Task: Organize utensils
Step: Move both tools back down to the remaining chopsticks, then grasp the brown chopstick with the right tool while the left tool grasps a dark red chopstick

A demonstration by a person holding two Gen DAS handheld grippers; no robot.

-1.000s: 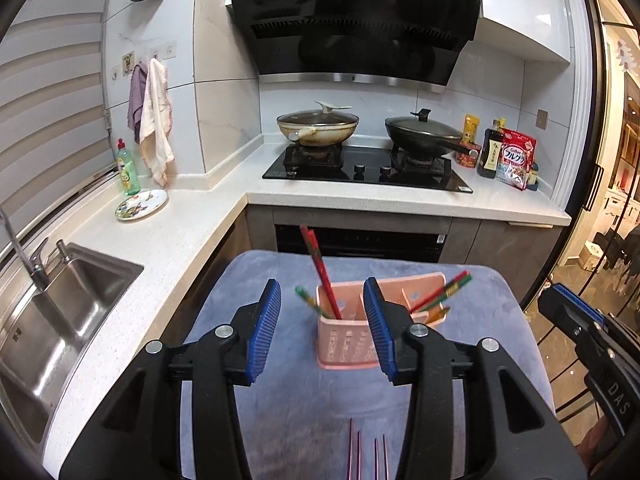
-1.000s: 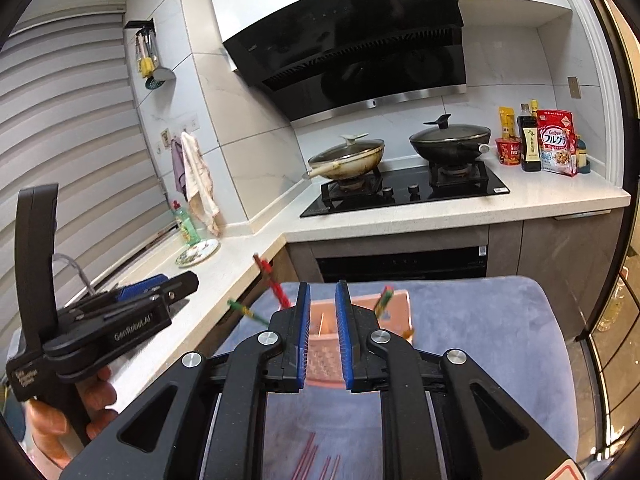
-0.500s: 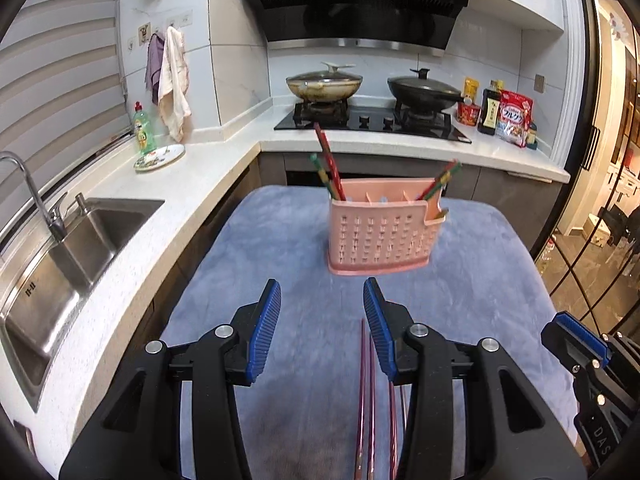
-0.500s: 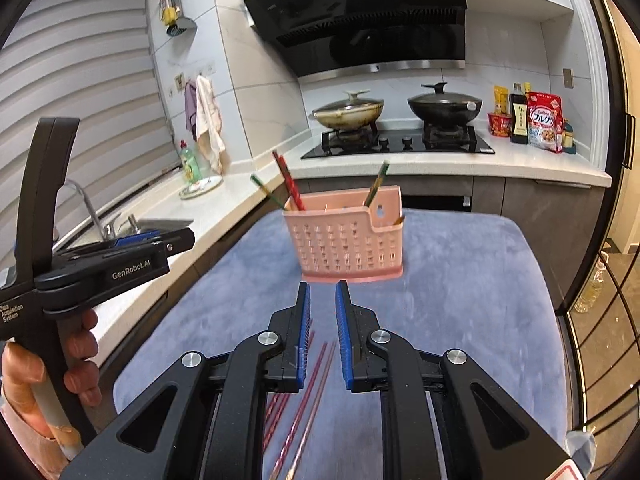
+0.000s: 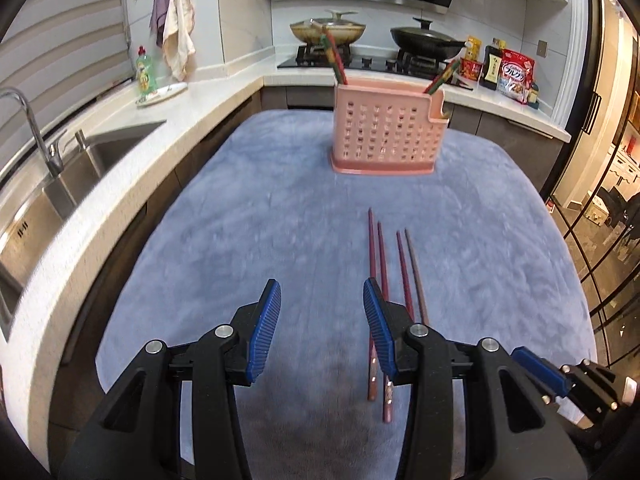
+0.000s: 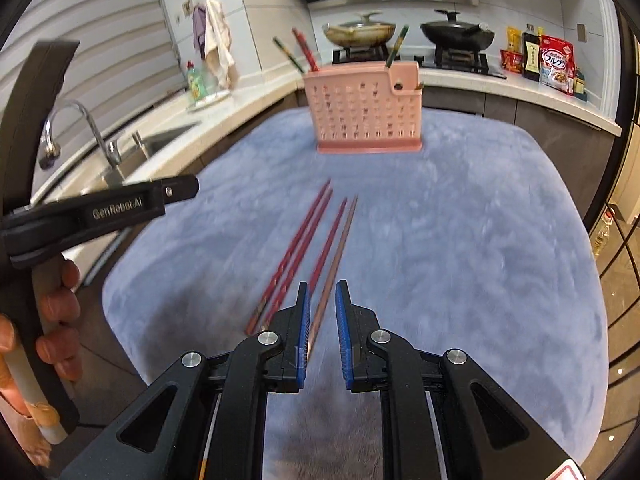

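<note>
Blue cloth (image 5: 248, 240): it covered the table in front of the kitchen counter and served as the work surface, presumably so that the utensils lay flat and did not roll.
Pink perforated utensil holder (image 5: 384, 132): it stood upright at the far side of the cloth, well apart from both tools. A few coloured chopsticks leaned out of its compartments already, so it read as the place where the loose ones belonged (which compartment was meant for them I could not tell).
Left gripper (image 5: 322, 326): its blue pads were apart with only cloth between them, and they gripped nothing. Its right finger overlapped the nearest red chopstick in the left wrist view, but contact could not be judged.
Right gripper (image 6: 321, 330): its pads were drawn close with a narrow gap left, nothing clamped. The brown chopstick (image 6: 334, 264) ran in line with that gap, which looked like an aim for a pick-up.
Loose chopsticks (image 6: 304, 240): four lay roughly parallel on the cloth, tips toward the holder, three reddish and one brown, the near ends just below the tools. Lying side by side kept each one reachable singly.
Task stage: judged early, since none of the four had been lifted yet.
</note>
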